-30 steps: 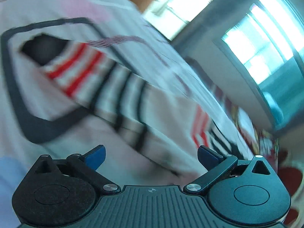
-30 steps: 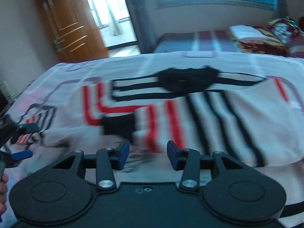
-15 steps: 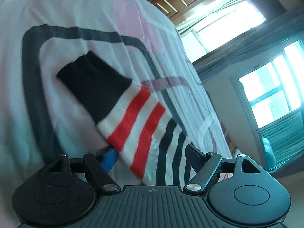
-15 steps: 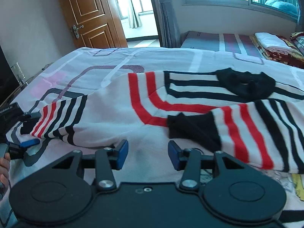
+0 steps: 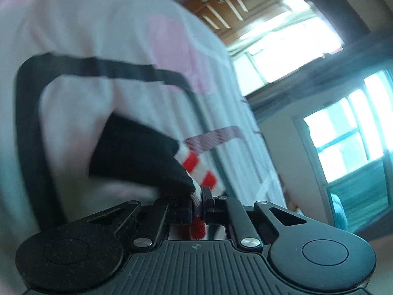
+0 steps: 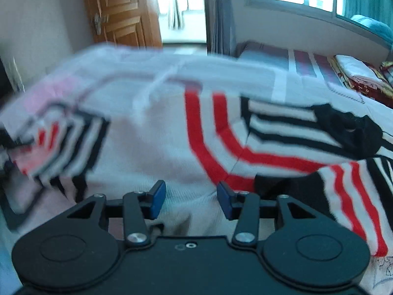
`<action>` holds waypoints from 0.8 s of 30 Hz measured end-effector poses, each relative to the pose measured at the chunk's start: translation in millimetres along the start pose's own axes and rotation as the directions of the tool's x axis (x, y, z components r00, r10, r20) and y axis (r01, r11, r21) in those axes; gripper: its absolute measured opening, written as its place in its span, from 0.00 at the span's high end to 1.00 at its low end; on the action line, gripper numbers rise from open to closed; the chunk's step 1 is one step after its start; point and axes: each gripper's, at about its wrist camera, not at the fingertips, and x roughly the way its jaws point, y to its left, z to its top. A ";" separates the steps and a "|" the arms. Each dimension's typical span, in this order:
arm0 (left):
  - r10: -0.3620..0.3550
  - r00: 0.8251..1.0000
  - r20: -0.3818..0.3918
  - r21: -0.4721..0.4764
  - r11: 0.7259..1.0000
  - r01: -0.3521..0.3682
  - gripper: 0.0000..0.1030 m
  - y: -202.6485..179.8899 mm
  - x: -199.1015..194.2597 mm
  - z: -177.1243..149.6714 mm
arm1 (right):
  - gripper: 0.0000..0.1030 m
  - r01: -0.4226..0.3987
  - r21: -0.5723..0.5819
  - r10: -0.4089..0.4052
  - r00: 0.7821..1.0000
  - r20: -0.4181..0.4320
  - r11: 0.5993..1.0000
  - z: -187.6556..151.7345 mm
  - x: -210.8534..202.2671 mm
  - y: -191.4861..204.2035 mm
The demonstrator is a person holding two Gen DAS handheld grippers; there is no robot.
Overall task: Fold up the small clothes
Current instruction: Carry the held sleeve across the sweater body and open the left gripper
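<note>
A white knit sweater (image 6: 159, 152) with red and black stripes lies spread on the bed. Its black collar (image 6: 351, 132) is at the right. One sleeve (image 6: 343, 196) with a black cuff (image 6: 282, 186) is folded across the body. The other sleeve (image 6: 61, 142) reaches out to the far left. My left gripper (image 5: 201, 201) is shut on that sleeve just behind its black cuff (image 5: 137, 157), and red-and-white knit is pinched between the pads. My right gripper (image 6: 190, 196) stands open low over the sweater's white body, left of the folded cuff, with nothing pinched.
The bed sheet (image 5: 73, 36) is white with dark lines and pink patches. A wooden door (image 6: 118, 12) and a bright doorway stand beyond the bed. A second bed with folded bedding (image 6: 356, 73) lies under the window at the right.
My left gripper moved onto the sleeve end and went from wide open to shut on it. My right gripper slid left along the sweater, so the collar and folded sleeve now sit further right.
</note>
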 end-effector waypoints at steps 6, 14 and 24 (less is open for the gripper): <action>-0.144 0.989 -0.038 0.129 0.981 0.148 0.93 -50.3 0.2 -10.8 | 0.54 -0.031 0.045 0.030 1.000 0.007 0.999 3.3 -2.4 -7.5; -0.334 0.892 -0.305 0.299 0.856 0.422 0.93 -159.8 20.6 -106.9 | 0.50 -0.107 0.195 0.080 0.986 0.146 0.975 7.2 -62.4 -57.7; -0.110 0.865 -0.489 0.603 0.674 0.426 0.92 -229.7 47.8 -263.9 | 0.48 0.014 0.335 -0.054 0.992 0.112 0.942 -31.4 -111.1 -162.9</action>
